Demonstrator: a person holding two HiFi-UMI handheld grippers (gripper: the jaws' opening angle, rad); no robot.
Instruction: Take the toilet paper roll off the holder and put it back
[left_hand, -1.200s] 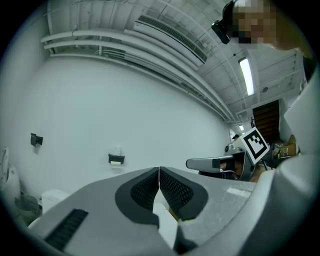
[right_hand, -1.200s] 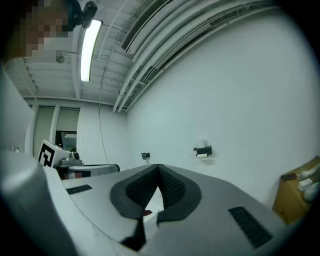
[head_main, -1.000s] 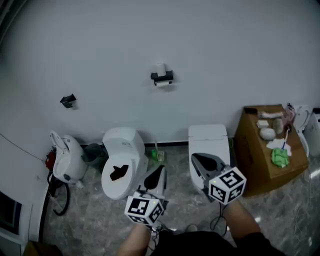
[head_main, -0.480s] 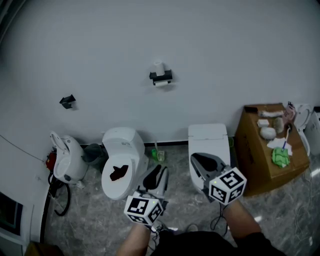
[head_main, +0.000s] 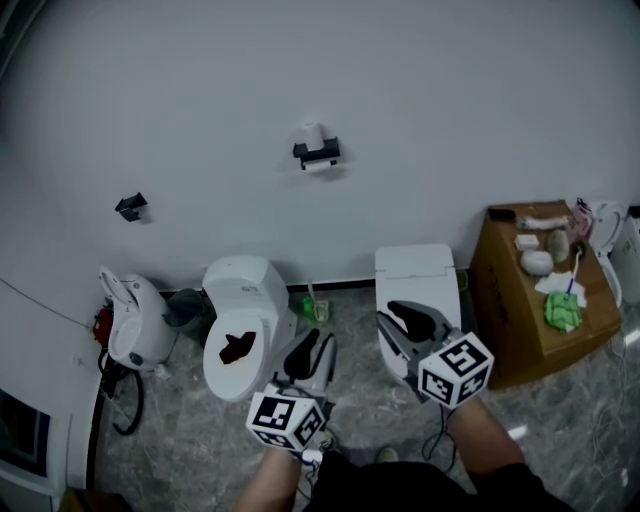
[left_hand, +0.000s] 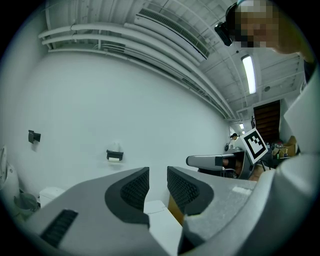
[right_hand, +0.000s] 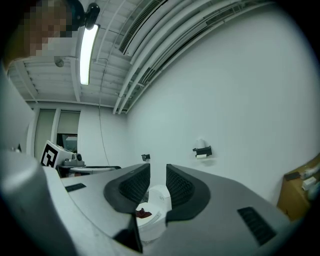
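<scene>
Because the left gripper (left_hand: 158, 182) and right gripper (right_hand: 158, 181) have just been opening yet stand only slightly spread, empty, a grab at the roll (head_main: 313, 133) on the holder (head_main: 317, 153) at 12 o'clock may knock it down.

**Rear wall:** holder (head_main: 317, 152) mounted high at centre. A toilet paper roll (head_main: 322, 167) is hung beneath it and a second roll (head_main: 311, 133) is stood on top. A smaller bracket (head_main: 130, 207) is fixed lower, well to the left.

**Floor along the wall, left to right:**
- low fixture (head_main: 135, 320)
- toilet (head_main: 245, 290)
- second toilet (head_main: 415, 272)
- cardboard box (head_main: 515, 320), small items laid on top

**Foreground:**
- left gripper (head_main: 318, 343), before the first toilet
- right gripper (head_main: 391, 312), over the second
</scene>
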